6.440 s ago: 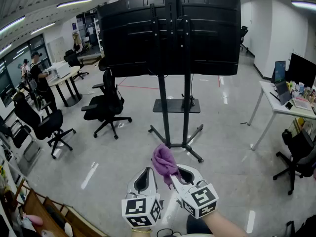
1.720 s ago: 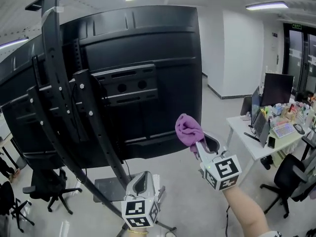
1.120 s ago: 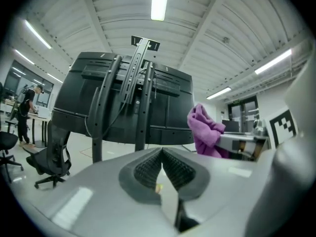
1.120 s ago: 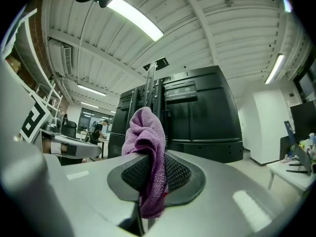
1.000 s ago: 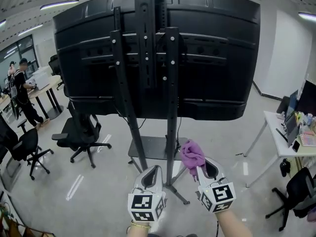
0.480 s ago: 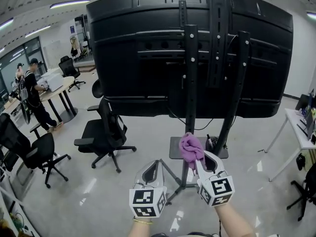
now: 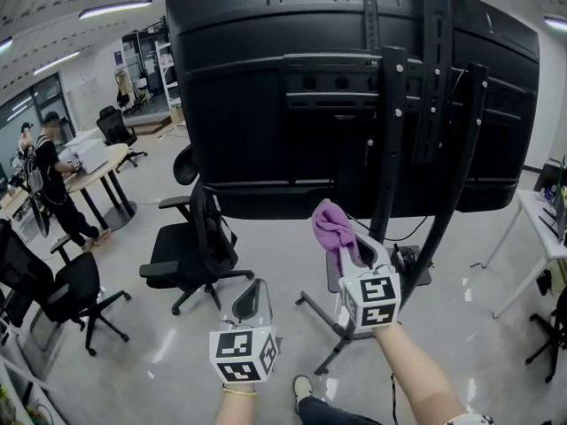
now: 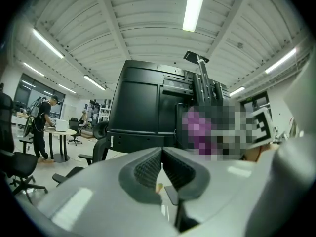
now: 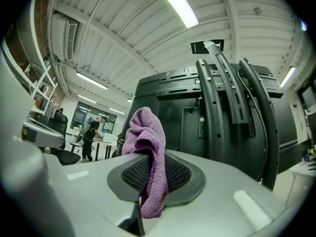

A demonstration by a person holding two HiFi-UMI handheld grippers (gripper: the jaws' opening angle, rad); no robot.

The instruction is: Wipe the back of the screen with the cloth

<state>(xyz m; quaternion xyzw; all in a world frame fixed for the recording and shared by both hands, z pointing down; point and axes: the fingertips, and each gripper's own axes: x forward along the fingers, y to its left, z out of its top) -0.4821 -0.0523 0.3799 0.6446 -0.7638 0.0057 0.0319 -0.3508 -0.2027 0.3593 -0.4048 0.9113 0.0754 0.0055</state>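
Note:
The back of a big black screen [image 7: 266, 104] on a wheeled stand [image 7: 434, 149] fills the upper head view. My right gripper [image 7: 347, 251] is shut on a bunched purple cloth [image 7: 330, 226], raised just below the screen's lower edge, left of the stand's uprights. In the right gripper view the cloth [image 9: 147, 147] sticks up between the pads, with the screen back [image 9: 163, 122] and mount rails [image 9: 232, 102] ahead. My left gripper [image 7: 251, 301] hangs lower and to the left, shut with nothing in it; its pads [image 8: 148, 169] meet in the left gripper view.
A black office chair [image 7: 190, 255] stands under the screen's left side, another chair [image 7: 66, 290] at far left. A person [image 7: 49, 175] stands by a round white table [image 7: 93, 162]. A white desk [image 7: 545, 228] is at right. The stand's legs [image 7: 328, 321] spread over the glossy floor.
My right gripper has lifted the cloth up toward the screen's lower edge. The left gripper dropped slightly. The view shifted so the stand sits further right.

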